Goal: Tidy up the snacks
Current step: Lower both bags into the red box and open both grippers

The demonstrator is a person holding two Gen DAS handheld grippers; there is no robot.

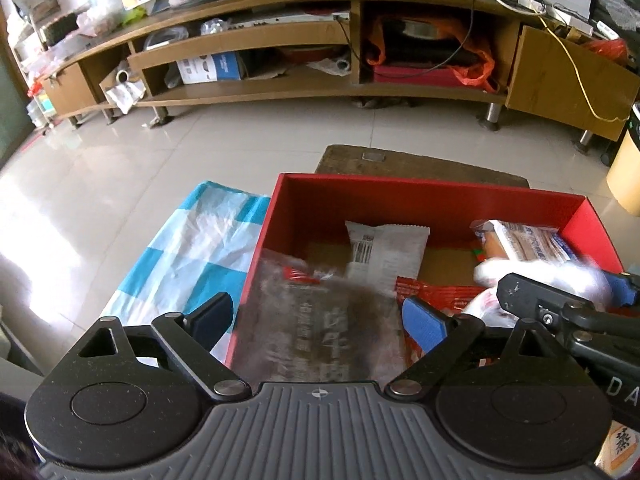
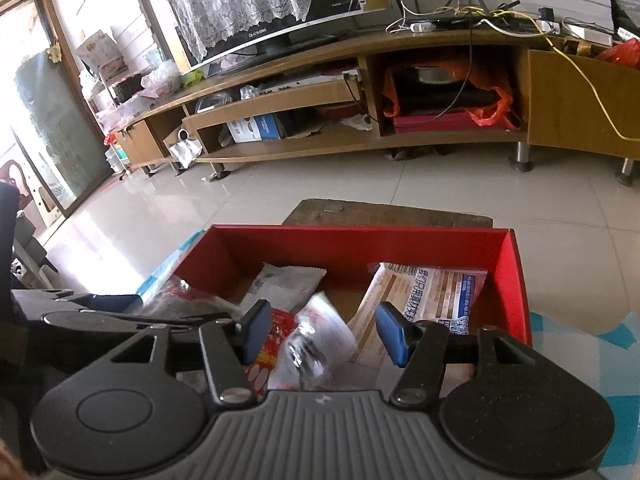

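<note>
Over the red box [image 1: 432, 196] both of my tools hang, pointing down into it, and the job now looks like letting two packets drop cleanly among the snacks already inside. My left tool [image 1: 320, 312] stands spread wide, one finger outside the box's left wall and the other over the middle, with a dark translucent packet [image 1: 320, 320] blurred between them; I judge that it is slipping free, since neither pad seems to press on it. My right tool [image 2: 320, 332] is partly spread, and a clear crinkly packet [image 2: 316, 340] smears between its blue pads [image 2: 394, 334]; whether a pad touches it I cannot tell. Inside the box lie a grey-white pouch [image 1: 386, 250] at the back, a red wrapper [image 1: 436, 292] near the middle, and a striped biscuit pack [image 1: 524, 242] leaning in the right corner. The box rests on a blue-and-white checked cloth [image 1: 188, 248] that covers the surface. To do this well I keep both tools low over the box so the packets fall a short way and land flat, not on edge against a wall. I hold the left finger clear of the rim, because catching it could tip or drag the box. My two tools sit close together at the right side, so I draw each straight back on its own side rather than crossing. The slick film is light and may cling to a pad, so I wait until each packet settles.
</note>
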